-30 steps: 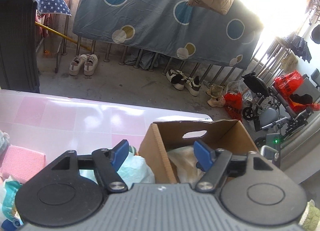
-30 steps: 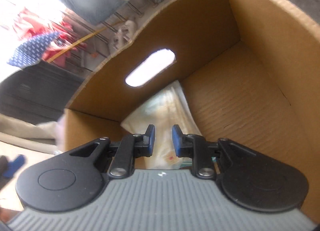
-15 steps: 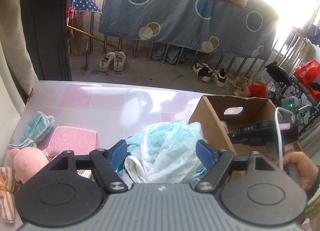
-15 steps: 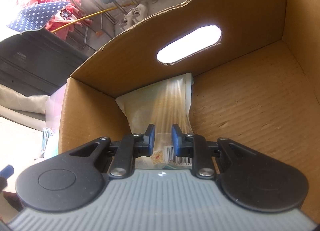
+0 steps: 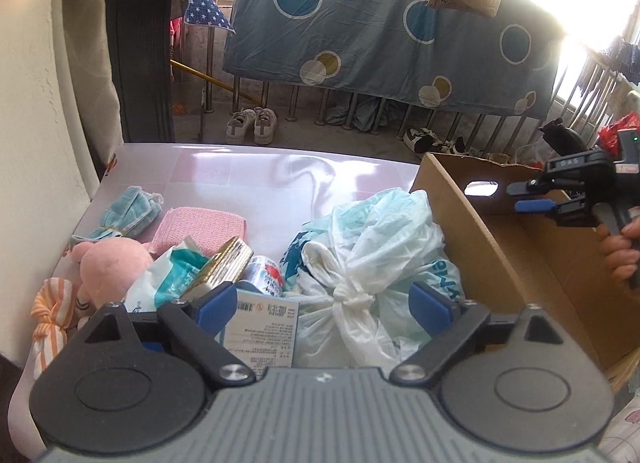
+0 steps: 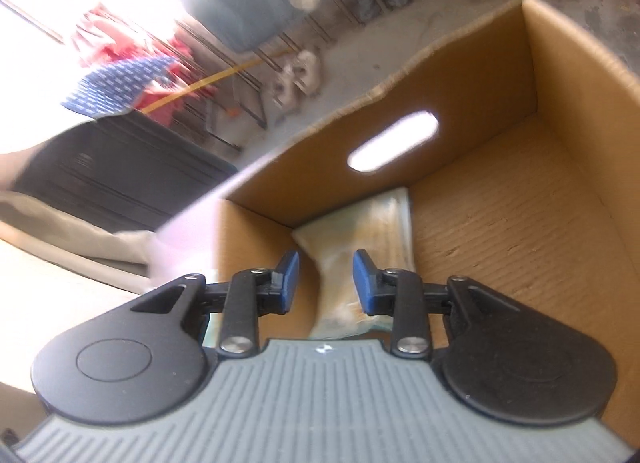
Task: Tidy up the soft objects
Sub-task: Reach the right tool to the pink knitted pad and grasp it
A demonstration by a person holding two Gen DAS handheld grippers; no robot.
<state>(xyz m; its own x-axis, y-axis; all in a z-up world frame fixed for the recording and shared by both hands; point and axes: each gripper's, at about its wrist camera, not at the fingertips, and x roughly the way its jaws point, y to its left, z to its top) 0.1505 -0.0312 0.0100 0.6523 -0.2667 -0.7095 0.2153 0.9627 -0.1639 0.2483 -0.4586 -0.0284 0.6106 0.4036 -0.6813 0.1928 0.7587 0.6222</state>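
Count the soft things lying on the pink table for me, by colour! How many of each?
Pink: 2, a round pink plush toy and a flat pink knitted cloth
Blue: 1, a bundled light-blue towel
Orange-striped: 1, a knotted orange-and-white striped cloth
White-and-blue: 1, a tied white-and-blue plastic bag
Total: 5

The right wrist view is smeared at 9 to 11 o'clock — the counter edge (image 6: 180, 231) and the box's near wall (image 6: 256, 167) blur into one streak. The flat packet (image 6: 376, 231) in the box (image 6: 520, 223) is fuzzy, and its near end hides behind the right tongs (image 6: 326, 277). In the left wrist view, the hand (image 5: 622, 251) at 3 o'clock is cut off, the paper box's (image 5: 264, 321) print is too small to read, and the striped toy (image 5: 52, 319) is partly hidden.
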